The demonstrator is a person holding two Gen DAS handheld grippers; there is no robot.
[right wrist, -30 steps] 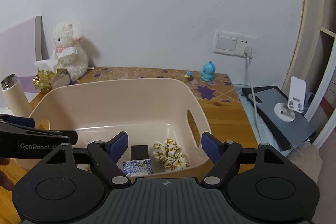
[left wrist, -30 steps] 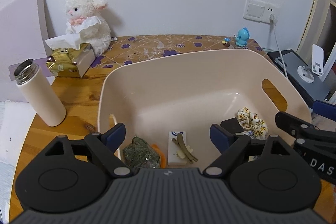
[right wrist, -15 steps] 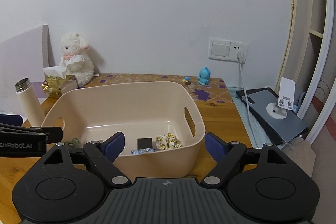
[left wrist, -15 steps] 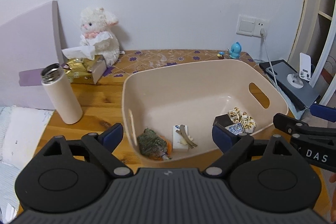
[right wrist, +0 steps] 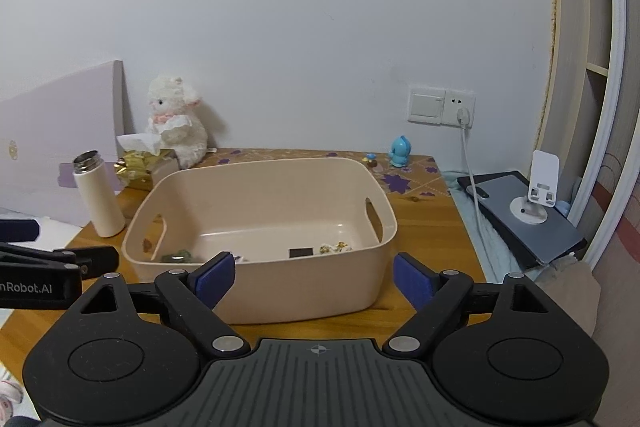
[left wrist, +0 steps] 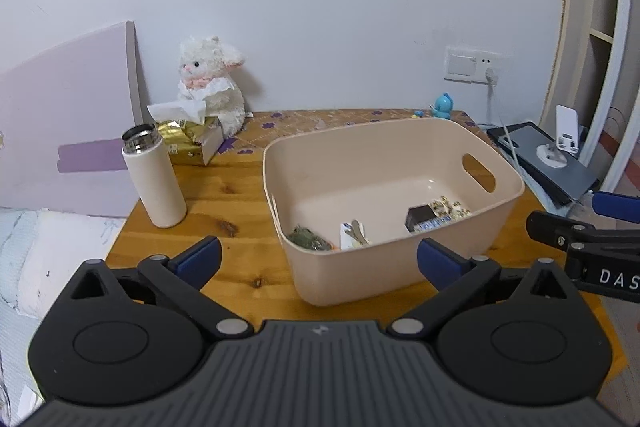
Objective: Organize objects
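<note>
A beige plastic bin (left wrist: 400, 267) with cut-out handles sits toward the table's (left wrist: 224, 211) right edge, small oddments inside, while the left gripper (left wrist: 318, 261) and right gripper (right wrist: 314, 277) hover spread wide, empty.

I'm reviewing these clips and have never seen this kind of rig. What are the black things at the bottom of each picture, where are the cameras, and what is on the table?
There is no robot here: a person carries a hand-held two-finger claw in each hand, and each claw has a wide-angle camera that looks forward along its fingers. One picture comes from the left claw, the other from the right claw. The black shapes with blue tips are those fingers. Both claws are open and hold nothing.

On the wooden table stands a beige bin with several small items inside, among them a patterned scrunchie and a black box. Left of the bin stand a white bottle, a tissue box and a plush lamb. A small blue figurine sits near the wall.
</note>
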